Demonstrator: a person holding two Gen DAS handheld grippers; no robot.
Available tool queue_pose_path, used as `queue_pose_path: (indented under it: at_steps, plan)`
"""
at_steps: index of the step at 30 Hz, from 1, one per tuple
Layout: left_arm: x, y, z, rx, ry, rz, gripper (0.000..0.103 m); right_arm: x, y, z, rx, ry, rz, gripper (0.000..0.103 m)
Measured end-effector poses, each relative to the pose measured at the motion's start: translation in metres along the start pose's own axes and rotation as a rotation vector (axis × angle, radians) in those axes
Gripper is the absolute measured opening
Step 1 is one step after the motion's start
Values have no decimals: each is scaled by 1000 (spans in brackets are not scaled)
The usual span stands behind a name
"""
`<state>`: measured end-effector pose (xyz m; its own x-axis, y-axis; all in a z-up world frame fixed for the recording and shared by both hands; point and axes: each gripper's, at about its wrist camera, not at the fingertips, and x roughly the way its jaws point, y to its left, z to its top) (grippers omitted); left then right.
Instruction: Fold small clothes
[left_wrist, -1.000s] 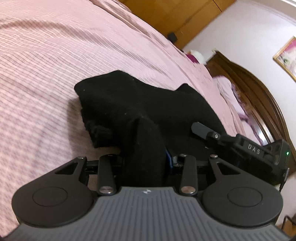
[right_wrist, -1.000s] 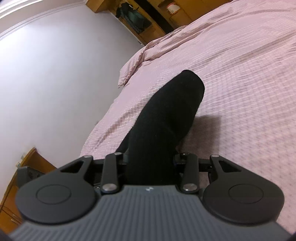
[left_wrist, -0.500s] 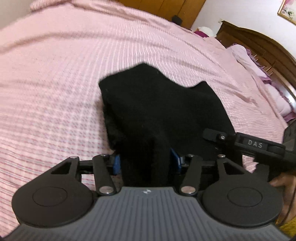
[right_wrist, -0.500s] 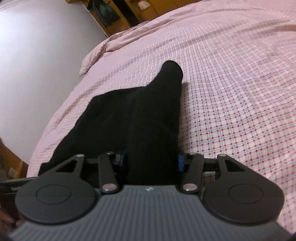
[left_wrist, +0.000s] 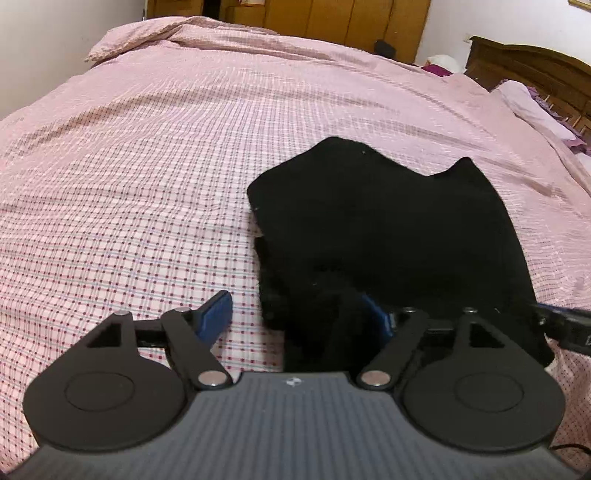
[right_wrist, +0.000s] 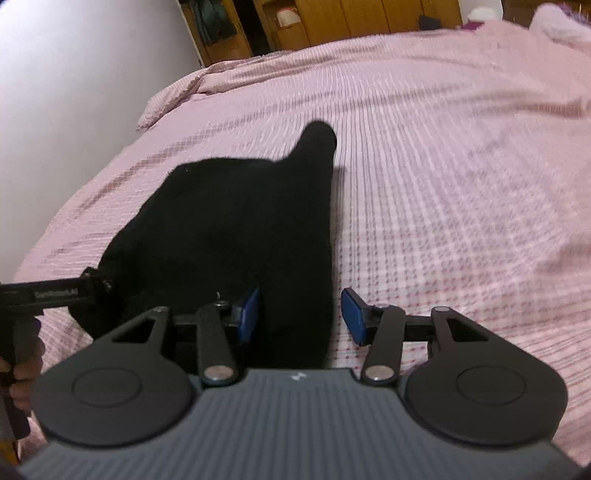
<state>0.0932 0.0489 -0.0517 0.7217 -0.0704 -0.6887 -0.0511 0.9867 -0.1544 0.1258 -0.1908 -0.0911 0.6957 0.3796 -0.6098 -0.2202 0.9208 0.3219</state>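
A: Where is the black garment (left_wrist: 376, 221)?

B: Flat on the bed (left_wrist: 147, 155), lying on the pink checked cover. Seen from the left wrist it stretches ahead of the left gripper (left_wrist: 295, 317) and off to that gripper's right; its near edge bunches up between the two fingers.

A: Is the left gripper pinching it?

B: No. Its jaws are spreading. The left blue pad (left_wrist: 216, 314) stands clear over bare cover, apart from the cloth. The right pad is half buried in the dark folds, so whether it touches I cannot tell.

A: And the right gripper (right_wrist: 299, 314)?

B: It tilts down toward the bed, with a narrow black strip of the garment running forward between its fingers to a rounded tip. Its jaws are easing inward a little, but they are not clamped: the right blue pad (right_wrist: 352, 317) shows a gap of cover between itself and the cloth, while the left one sits right at the strip's edge.

A: How do the two stand to each other?

B: Side by side at the garment's near edge. In the right wrist view the left gripper's black bar pokes in from the left, with a hand (right_wrist: 20, 373) wrapped round its handle.

A: Anything beyond?

B: A wooden wardrobe (left_wrist: 332, 18) past the far end of the bed, and a dark headboard (left_wrist: 528, 70) far right.
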Motion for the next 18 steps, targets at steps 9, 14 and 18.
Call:
queue_pose_path:
  at_steps: [9,14,18]
  plan:
    - [-28,-7,0,11,8,30,81,-24,11,2,14,-31,23,53]
    - [-48,-15,-8,8,27,30,88,-46,26,-2,-22,-40,17,70]
    - [-61,-23,-15,11,36,30,95,-64,38,-6,-72,-60,17,75]
